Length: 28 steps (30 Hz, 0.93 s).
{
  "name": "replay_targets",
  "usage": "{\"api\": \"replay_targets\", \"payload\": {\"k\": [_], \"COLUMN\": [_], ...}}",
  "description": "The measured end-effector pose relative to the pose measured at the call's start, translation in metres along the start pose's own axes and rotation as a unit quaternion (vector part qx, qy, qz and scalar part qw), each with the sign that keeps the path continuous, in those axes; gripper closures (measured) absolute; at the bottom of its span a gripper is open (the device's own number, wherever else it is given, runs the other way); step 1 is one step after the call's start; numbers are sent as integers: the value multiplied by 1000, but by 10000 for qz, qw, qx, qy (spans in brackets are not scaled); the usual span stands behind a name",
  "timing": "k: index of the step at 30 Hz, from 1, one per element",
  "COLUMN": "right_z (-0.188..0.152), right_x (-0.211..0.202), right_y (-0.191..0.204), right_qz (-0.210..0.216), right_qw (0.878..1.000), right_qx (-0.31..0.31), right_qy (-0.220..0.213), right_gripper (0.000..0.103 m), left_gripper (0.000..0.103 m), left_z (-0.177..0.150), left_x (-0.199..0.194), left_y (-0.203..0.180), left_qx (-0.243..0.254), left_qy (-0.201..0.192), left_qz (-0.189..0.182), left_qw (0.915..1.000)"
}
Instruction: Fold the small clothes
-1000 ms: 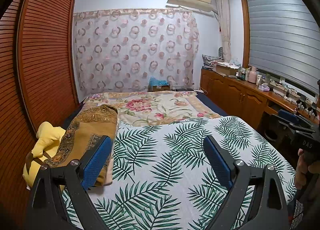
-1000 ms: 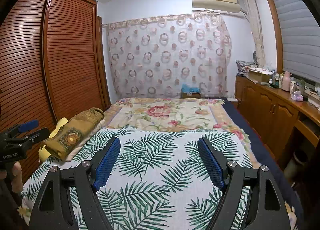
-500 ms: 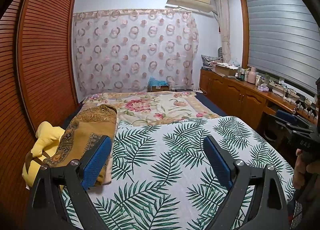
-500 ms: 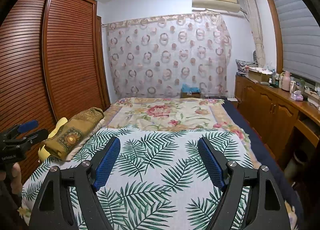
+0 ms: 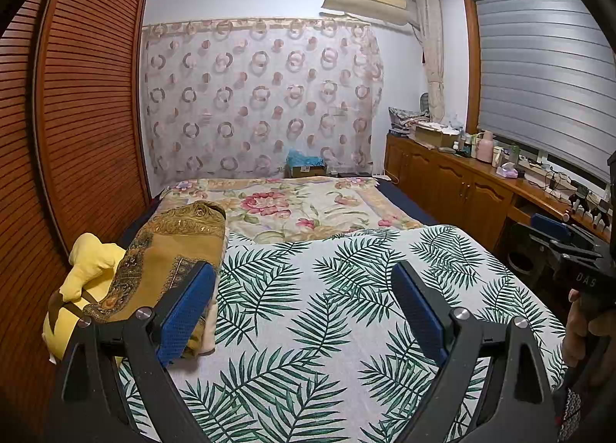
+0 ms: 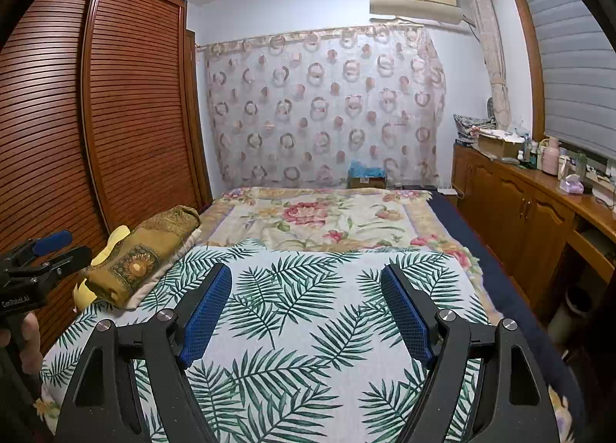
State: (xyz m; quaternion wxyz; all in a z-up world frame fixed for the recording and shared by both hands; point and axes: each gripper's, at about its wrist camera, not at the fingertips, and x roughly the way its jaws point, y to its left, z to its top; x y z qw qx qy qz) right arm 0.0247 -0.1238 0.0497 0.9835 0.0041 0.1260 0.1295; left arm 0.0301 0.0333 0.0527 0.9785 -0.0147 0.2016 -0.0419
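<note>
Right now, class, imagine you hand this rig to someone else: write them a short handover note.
Left hand-held gripper: open, holding nothing.
Right hand-held gripper: open, holding nothing.
Both hover over the palm-leaf sheet on the bed.
Clothes: a folded gold-brown patterned cloth lies on a yellow item at the bed's left edge.
Done: nothing visibly.
Left: pick up a garment and fold it.

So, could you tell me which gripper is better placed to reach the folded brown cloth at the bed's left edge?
Left, probably: the left gripper is open, with the brown cloth right by its left finger; the right gripper sits farther across the bed.
</note>
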Motion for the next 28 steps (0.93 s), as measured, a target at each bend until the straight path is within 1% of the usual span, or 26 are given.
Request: {"api": "replay_targets", "payload": {"k": [28], "right_z": [4], "right_x": [-4], "right_y": [-12], "right_qz": [14], "right_qw": [10000], "right_qx": [1], "right_qy": [-3], "right_gripper": [22], "left_gripper": [10], "left_z": [-2], "left_x": [-1], "left_y": [1], "left_qx": [-11], "left_qy": [-19], "left_qz": [3], "left_qw": [10000]}}
